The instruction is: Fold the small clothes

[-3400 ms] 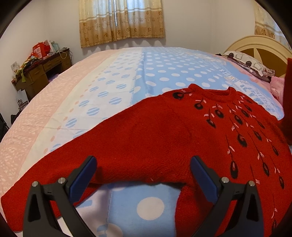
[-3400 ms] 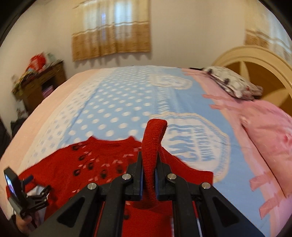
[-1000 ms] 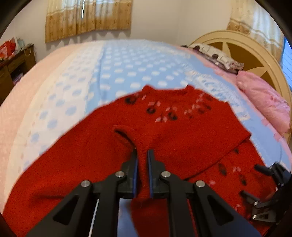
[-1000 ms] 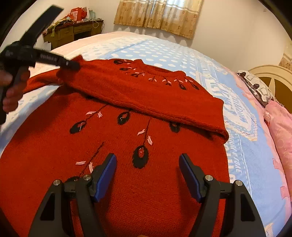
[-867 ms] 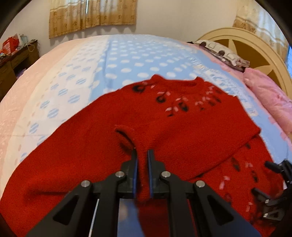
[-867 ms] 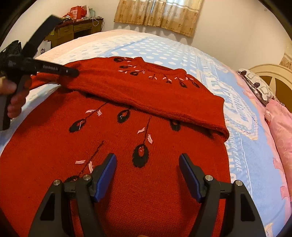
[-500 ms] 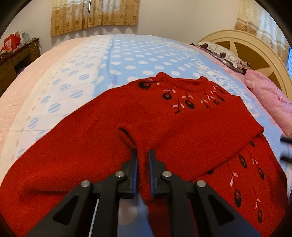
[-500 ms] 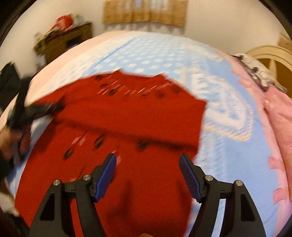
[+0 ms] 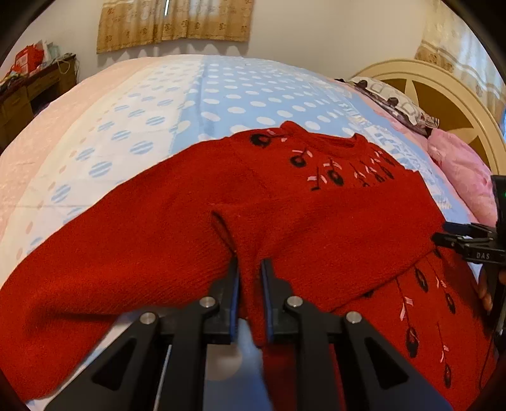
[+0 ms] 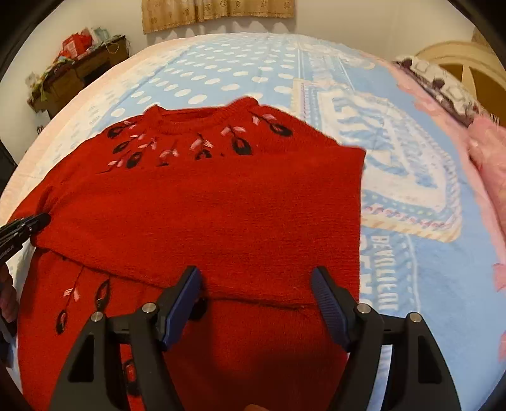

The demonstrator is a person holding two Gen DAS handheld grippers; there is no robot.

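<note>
A red knit sweater (image 9: 316, 221) with black and pink embroidery lies on the bed, its right sleeve folded across the chest; it fills the right wrist view (image 10: 221, 205) too. My left gripper (image 9: 249, 278) is shut on the cuff of that folded sleeve and holds it just above the sweater's left side. My right gripper (image 10: 257, 284) is open and empty, hovering over the sweater's lower body, near the folded sleeve's lower edge. The right gripper also shows at the right edge of the left wrist view (image 9: 468, 243). The left gripper's tip shows at the left edge of the right wrist view (image 10: 25, 226).
The bed has a blue polka-dot and pink cover (image 9: 221, 95). A pink pillow (image 9: 461, 170) and a patterned pillow (image 9: 389, 98) lie by the cream headboard (image 9: 442, 95). A cluttered wooden desk (image 10: 76, 72) stands by the far wall under the curtains (image 9: 174, 22).
The right gripper let go of the sleeve after laying it across the chest and opened. The left gripper closed on the cuff. The right gripper has shifted toward the sweater's right side.
</note>
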